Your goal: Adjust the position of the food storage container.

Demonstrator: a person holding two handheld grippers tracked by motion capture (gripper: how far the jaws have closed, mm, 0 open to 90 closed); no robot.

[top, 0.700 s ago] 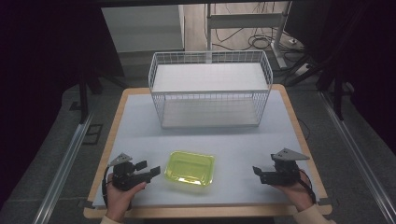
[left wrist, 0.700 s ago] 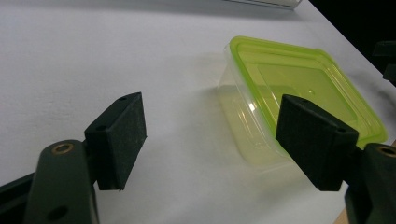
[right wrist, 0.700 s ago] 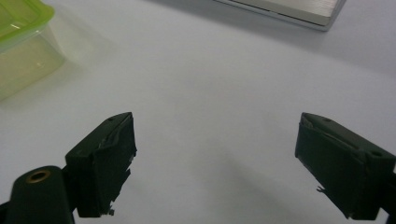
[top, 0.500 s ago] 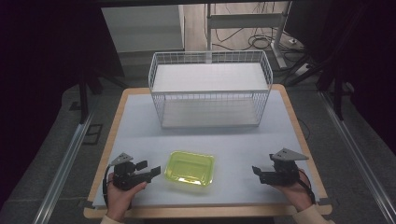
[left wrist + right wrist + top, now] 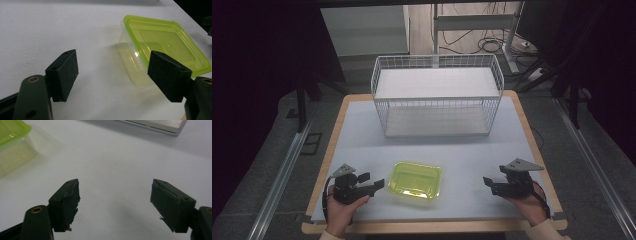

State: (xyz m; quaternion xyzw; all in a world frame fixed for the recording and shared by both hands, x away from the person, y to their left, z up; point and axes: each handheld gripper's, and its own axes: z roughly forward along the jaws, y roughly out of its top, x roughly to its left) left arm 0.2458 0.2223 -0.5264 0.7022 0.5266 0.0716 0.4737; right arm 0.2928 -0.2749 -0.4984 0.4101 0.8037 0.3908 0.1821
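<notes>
A yellow-green see-through container (image 5: 414, 180) with its lid on sits on the white table near the front edge. My left gripper (image 5: 373, 181) is just left of it, open and pointing at its side. In the left gripper view the container (image 5: 162, 42) lies ahead and to the right of the open left gripper (image 5: 116, 72), and nothing is between the jaws. My right gripper (image 5: 490, 184) is open, a hand's width to the right of the container. The right gripper (image 5: 115, 202) holds nothing, and the container (image 5: 12, 147) shows at the upper left of its view.
A white wire basket (image 5: 437, 95) stands at the back of the table, its open front facing me. Its base edge (image 5: 160, 125) shows at the top of the right gripper view. White table (image 5: 362, 135) lies between basket and container. A hand holds each gripper at the front edge.
</notes>
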